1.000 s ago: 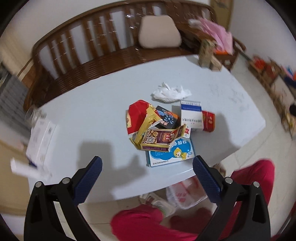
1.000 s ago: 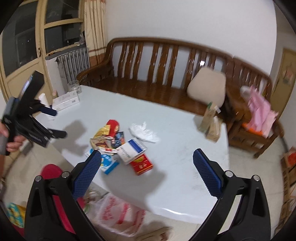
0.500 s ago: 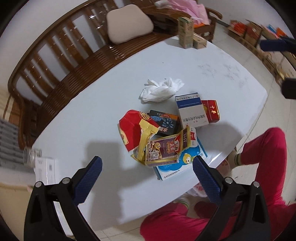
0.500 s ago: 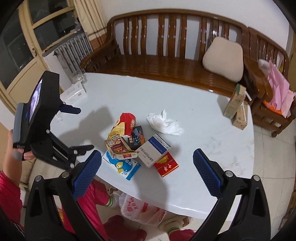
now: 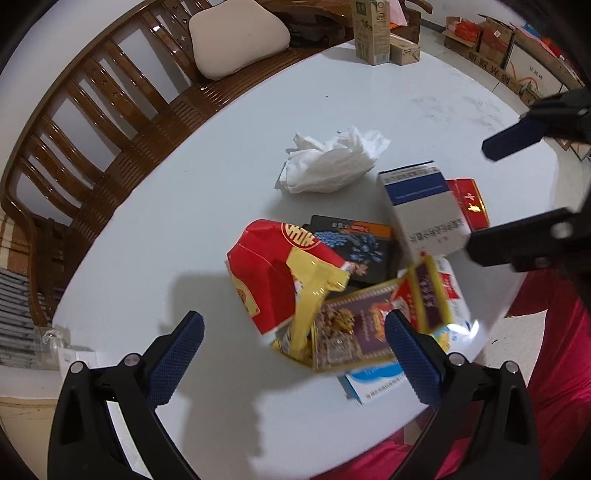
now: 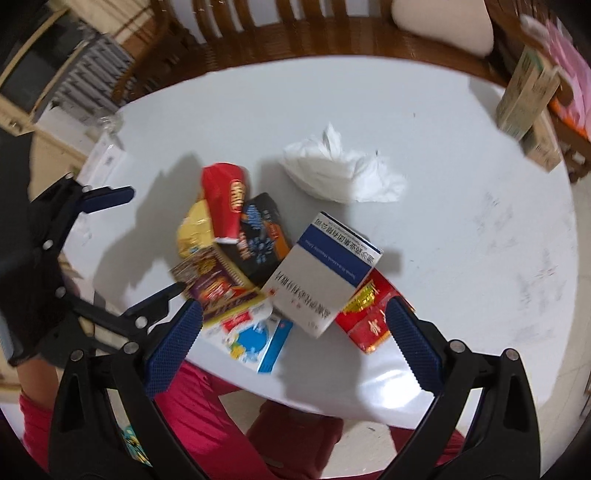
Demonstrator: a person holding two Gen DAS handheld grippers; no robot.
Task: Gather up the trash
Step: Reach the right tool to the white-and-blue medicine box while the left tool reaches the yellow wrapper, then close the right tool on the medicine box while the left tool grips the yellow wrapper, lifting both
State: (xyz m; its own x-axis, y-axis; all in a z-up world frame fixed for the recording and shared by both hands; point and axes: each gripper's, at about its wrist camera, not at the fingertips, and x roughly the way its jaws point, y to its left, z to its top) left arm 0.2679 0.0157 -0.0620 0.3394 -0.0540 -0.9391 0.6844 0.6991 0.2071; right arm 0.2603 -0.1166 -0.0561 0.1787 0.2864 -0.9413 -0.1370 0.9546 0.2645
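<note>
A heap of trash lies near the front edge of the white table: a red and yellow snack bag, a purple and gold box, a black box, a white and blue box, a red box and a light blue carton. A crumpled white tissue rests just behind the heap. My left gripper hovers open over the snack bag and purple box. My right gripper hangs open above the white and blue box and red box, holding nothing.
A wooden bench with a beige cushion curves behind the table. Two drink cartons stand at the table's far edge. A glass sits at the left. A person's red trouser legs are under the front edge.
Both grippers have dropped closer to the heap, which now looks much larger. The right gripper has come into the left wrist view at the right edge.
</note>
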